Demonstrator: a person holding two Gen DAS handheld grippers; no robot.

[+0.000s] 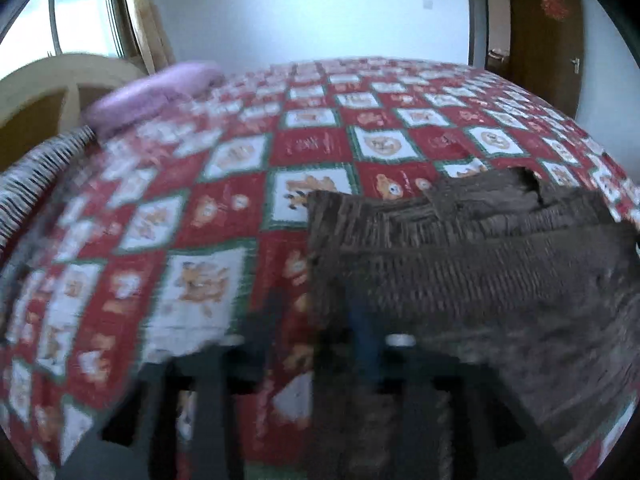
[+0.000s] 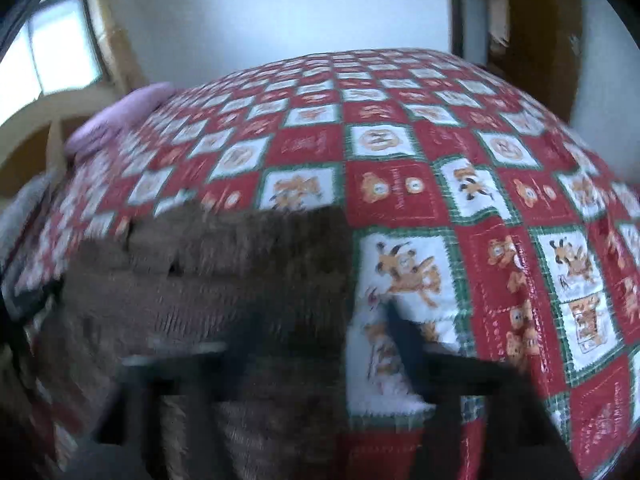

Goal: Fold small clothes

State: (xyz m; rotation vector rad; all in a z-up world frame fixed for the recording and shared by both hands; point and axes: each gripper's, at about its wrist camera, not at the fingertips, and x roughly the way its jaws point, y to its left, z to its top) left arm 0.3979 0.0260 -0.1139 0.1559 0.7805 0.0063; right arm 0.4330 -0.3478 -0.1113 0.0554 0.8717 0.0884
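Note:
A brown knitted garment lies on a red, white and green checked bedspread. In the left wrist view it fills the lower right. My left gripper sits at the garment's left edge with its fingers spread, one on the bedspread and one over the knit. In the right wrist view the garment fills the lower left. My right gripper is at its right edge, fingers spread, the right finger over the bedspread. Both views are blurred.
A folded purple cloth lies at the bed's far left by a pale headboard. A striped cloth hangs at the left edge. A white wall, a window and a brown door stand behind.

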